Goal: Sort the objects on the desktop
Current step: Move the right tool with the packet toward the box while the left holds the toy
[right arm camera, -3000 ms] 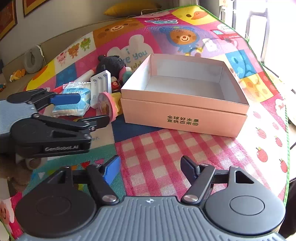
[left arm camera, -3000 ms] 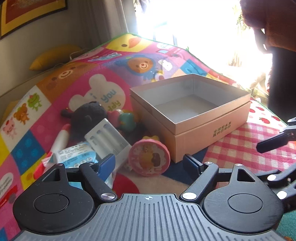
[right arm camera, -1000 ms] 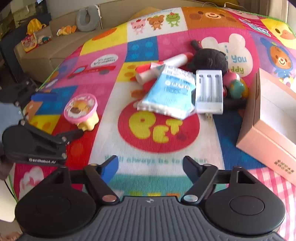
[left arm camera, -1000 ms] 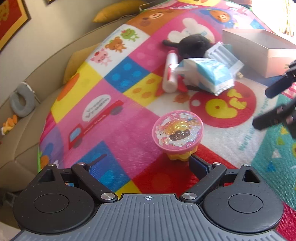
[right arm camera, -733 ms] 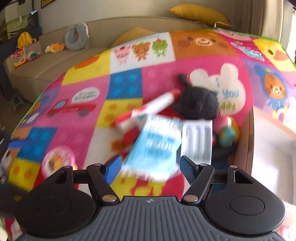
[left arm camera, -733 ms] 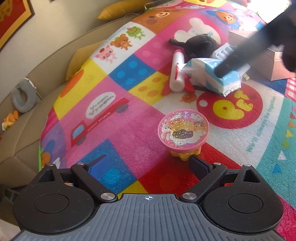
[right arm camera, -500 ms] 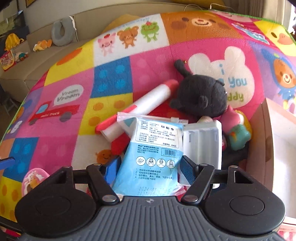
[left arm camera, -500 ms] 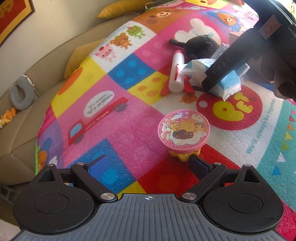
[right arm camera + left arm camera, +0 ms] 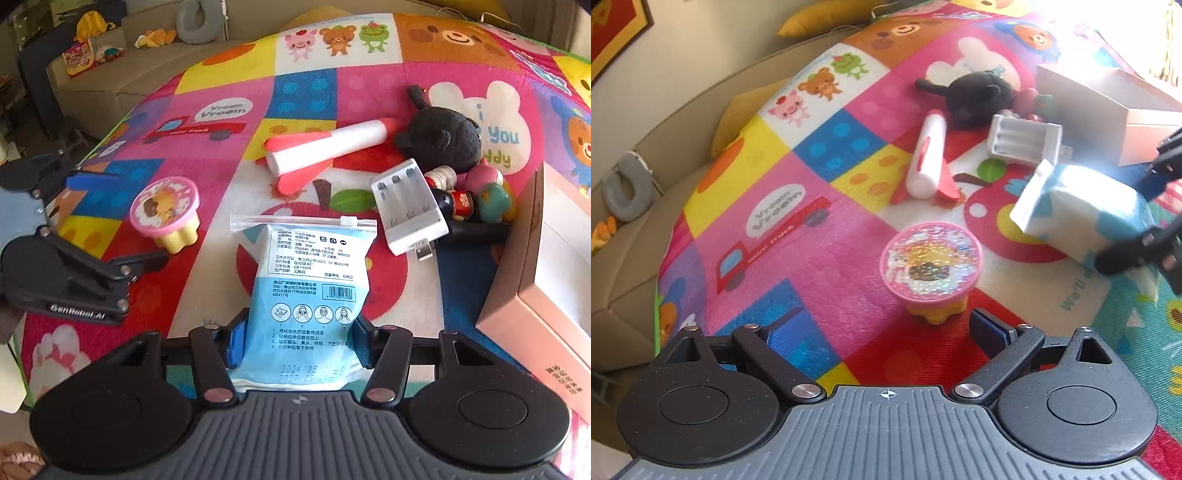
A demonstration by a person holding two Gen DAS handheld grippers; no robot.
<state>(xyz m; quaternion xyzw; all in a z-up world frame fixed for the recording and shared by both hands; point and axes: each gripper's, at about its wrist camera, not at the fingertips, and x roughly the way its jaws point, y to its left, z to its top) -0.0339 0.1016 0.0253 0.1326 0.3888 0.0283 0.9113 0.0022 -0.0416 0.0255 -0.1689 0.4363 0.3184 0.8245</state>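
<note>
Blue-white zip pouch (image 9: pixel 308 295) pinched in right claw (image 9: pixel 299 343), lifted off mat.

Wipes pack (image 9: pixel 308 291) sits between the right jaws; charger (image 9: pixel 408 218) and box (image 9: pixel 532 295) off to their right, rocket (image 9: pixel 325 151) ahead, lidded cup (image 9: pixel 931 266) just ahead of the left jaws.

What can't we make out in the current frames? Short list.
- Box interior: right wrist view cuts it at the edge; glare washes it out in the left wrist view.
- Small toys beside the black plush: piled together, too small to identify.
- Blue pouch bottom: hidden behind the right gripper.
- Left gripper: open, holding nothing.
</note>
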